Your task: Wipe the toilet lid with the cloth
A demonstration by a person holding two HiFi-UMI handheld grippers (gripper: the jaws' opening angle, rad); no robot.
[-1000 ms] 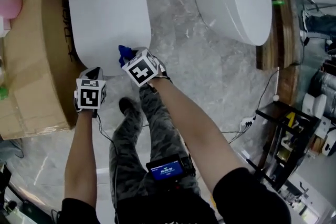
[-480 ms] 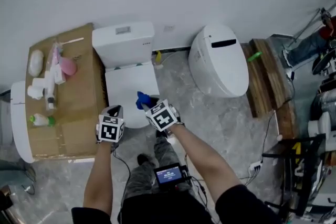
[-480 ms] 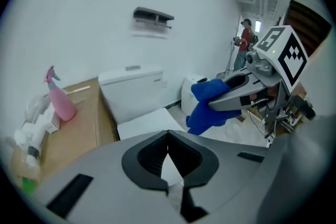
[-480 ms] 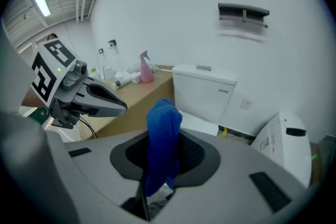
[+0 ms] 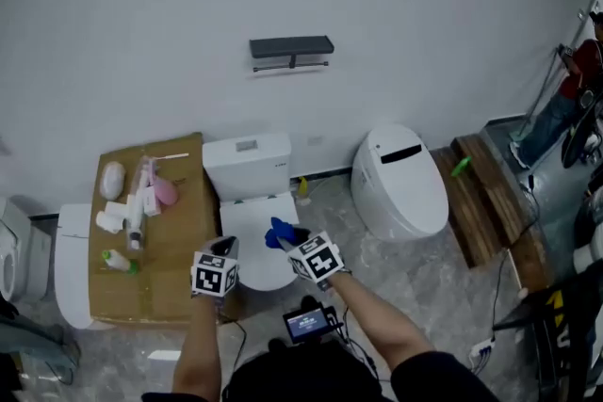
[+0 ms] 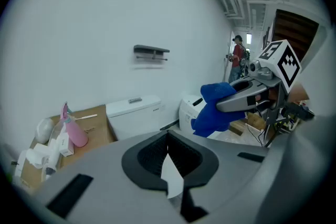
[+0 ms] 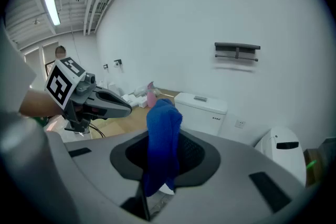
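Moved up high above the white toilet lid (image 5: 250, 219) since a second ago. Over the lid's front edge, left hand-held gripper (image 5: 227, 247) closed, holding nothing. Over the lid's right side, right hand-held gripper (image 5: 284, 239) pinching the blue cloth (image 5: 279, 229).

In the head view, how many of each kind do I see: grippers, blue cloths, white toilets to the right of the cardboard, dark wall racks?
Grippers: 2, left gripper, right gripper
Blue cloth: 1
White toilets right of the cardboard: 2, tank toilet, rounded toilet
Dark wall rack: 1
Total: 6
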